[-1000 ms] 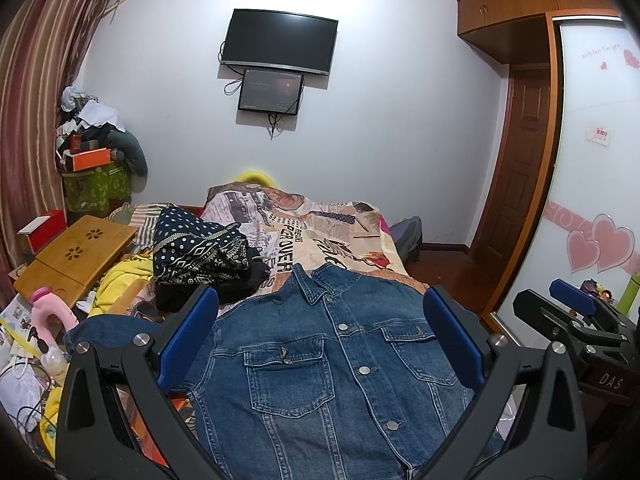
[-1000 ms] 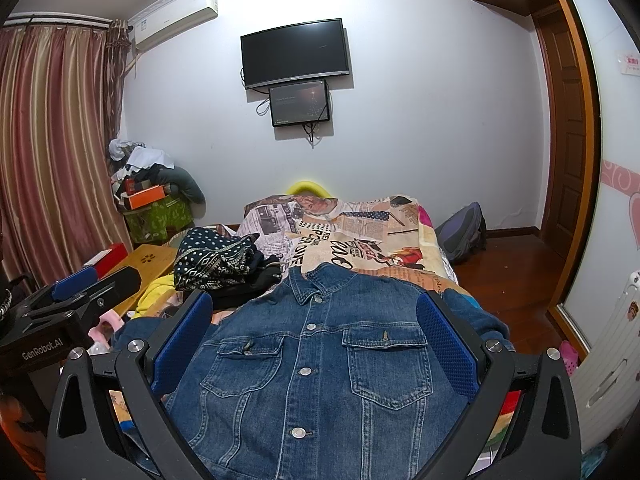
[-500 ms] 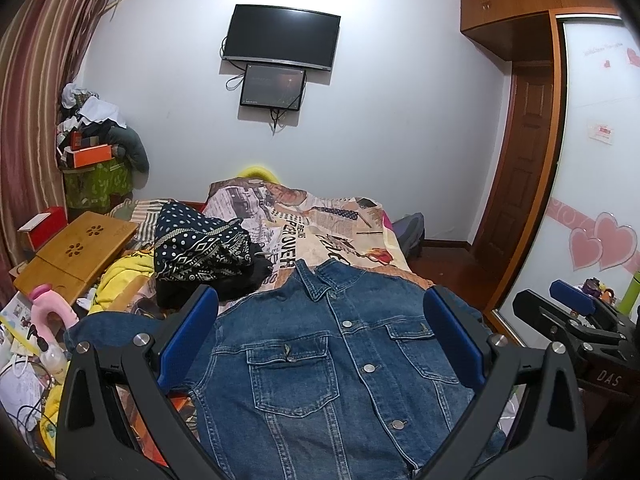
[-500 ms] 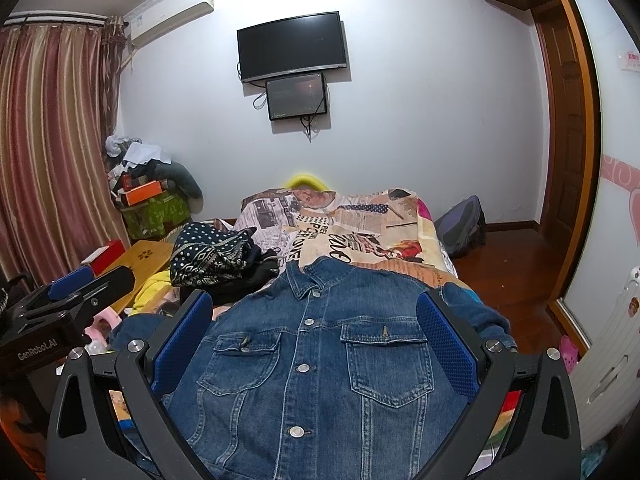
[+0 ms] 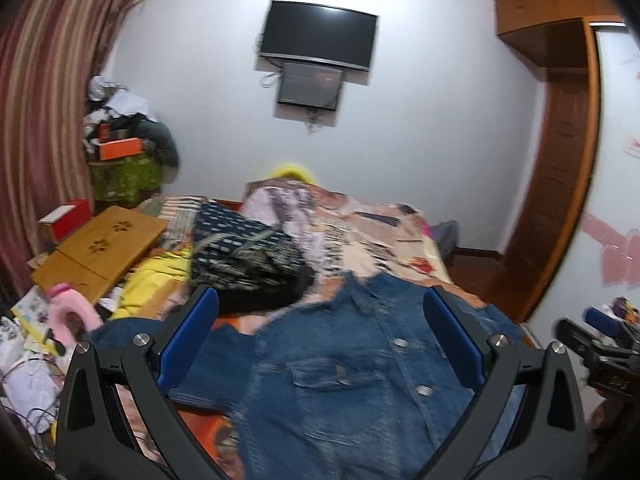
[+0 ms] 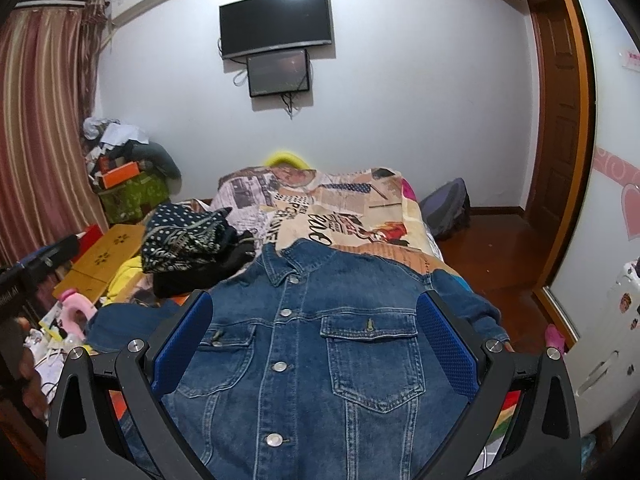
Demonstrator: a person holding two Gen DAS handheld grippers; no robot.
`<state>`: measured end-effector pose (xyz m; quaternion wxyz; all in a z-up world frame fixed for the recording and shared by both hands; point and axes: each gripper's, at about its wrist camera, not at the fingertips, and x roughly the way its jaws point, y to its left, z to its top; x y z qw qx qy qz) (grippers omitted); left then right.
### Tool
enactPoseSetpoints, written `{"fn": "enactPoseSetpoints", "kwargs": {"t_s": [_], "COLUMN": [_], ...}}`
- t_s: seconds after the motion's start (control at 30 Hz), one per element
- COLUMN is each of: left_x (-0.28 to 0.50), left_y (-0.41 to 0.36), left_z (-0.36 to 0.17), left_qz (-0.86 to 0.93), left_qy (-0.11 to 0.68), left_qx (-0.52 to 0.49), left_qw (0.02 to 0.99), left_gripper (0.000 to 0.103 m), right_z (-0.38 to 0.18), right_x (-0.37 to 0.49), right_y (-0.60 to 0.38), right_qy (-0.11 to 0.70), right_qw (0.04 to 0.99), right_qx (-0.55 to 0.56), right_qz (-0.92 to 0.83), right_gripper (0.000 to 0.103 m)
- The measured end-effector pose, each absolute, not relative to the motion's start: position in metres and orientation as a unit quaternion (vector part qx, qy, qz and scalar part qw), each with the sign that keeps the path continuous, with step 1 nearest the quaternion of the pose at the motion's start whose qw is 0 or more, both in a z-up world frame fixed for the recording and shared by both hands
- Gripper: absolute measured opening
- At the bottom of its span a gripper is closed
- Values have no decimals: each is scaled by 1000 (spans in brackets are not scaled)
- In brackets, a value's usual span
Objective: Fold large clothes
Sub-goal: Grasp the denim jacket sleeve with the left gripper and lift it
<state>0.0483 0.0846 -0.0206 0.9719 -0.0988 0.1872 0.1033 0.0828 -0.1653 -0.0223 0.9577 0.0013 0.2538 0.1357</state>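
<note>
A denim jacket point(image 6: 320, 344) is laid front-up and buttoned on the bed point(image 6: 360, 216), collar toward the far wall, with one sleeve point(image 6: 120, 324) spread out to the left and the other point(image 6: 472, 308) lying along the right edge. No fold is seen in it yet, so the task is judged to be at its opening step. The left hand-held gripper point(image 5: 320, 344) is held above the jacket's left half with its jaws spread wide and nothing between them; the right hand-held gripper point(image 6: 316, 348) is held over the chest pockets, likewise wide apart and empty. A sleeve or a side edge would need to be reached and pinched next. A heap of dark patterned clothes point(image 6: 188, 240) lies just beyond the left shoulder.
</note>
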Motion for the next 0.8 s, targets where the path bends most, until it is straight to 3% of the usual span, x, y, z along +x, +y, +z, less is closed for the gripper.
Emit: {"fn": "enactPoseSetpoints", "kwargs": {"t_s": [0.33,0.63,0.73,0.8], "left_x": [71,78,70,64], "left_y": [199,312,344,356], "left_z": [-43,-140,-180,-204], "left_qz": [230,331,344,344], "left_qy": [187,299,335,353], "left_qx": [-142,-221,-275,-307], "left_qw": [944,867,833,815], "left_gripper": [103,103,93,92], "right_z": [-32,-53,-64,-70], "right_x": [122,160,174,182], "right_y": [-160,-143,-136,-132], "right_qy": [283,322,342,354], "right_qw": [954,939,932,927], "right_qx": [-6,-12,-15,-14], "right_qz": [98,116,120,124], "right_gripper": [101,101,101,101]}}
